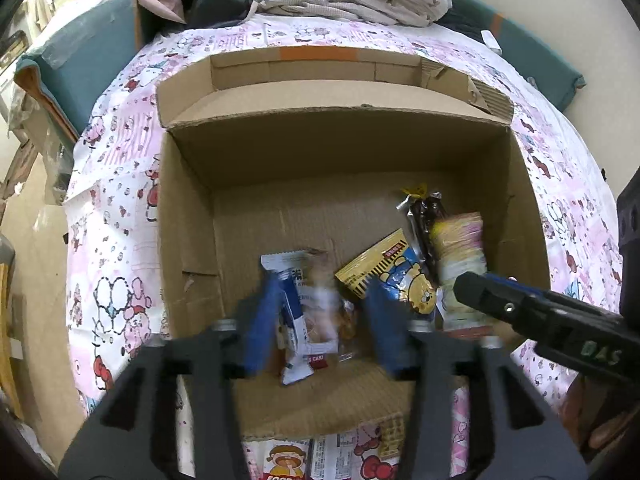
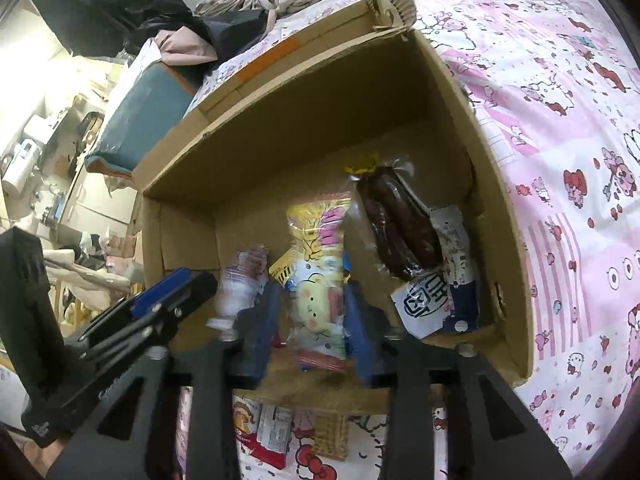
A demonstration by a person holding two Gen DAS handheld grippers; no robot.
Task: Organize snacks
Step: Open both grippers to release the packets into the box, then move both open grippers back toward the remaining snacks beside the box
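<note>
**Ana:** Left wrist view, from the left: where is that gripper's packet and how does it lie?

**Ben:** The left gripper [image 1: 320, 312] hangs over the open brown cardboard box [image 1: 188, 216]. Between its blue fingers [image 1: 262, 320] sits a blurred white-and-blue snack packet with a clear window [image 1: 308, 312], long axis running from the near wall toward the far wall, serrated end pointing away. The fingers stand spread wider than the packet; I cannot tell whether they touch it.

**Ana:** And to its right?

**Ben:** A flat yellow-and-blue pouch with a cartoon bear [image 1: 390, 276] lies tilted on the floor of the box. Beyond it a dark brown sausage-like snack in clear wrap [image 1: 424, 228] points toward the far right corner.

**Ana:** Right wrist view?

**Ben:** The right gripper [image 2: 310, 320] pinches a yellow-and-pink cartoon snack bag [image 2: 320, 276], upright along the fingers, top toward the far wall. At right a white-and-navy sachet [image 2: 436, 300] lies against the right wall.

**Ana:** Open room?

**Ben:** The far-left half of the box floor is bare cardboard. The box rests on a pink cartoon-print cloth [image 2: 568, 160], which surrounds it.
</note>
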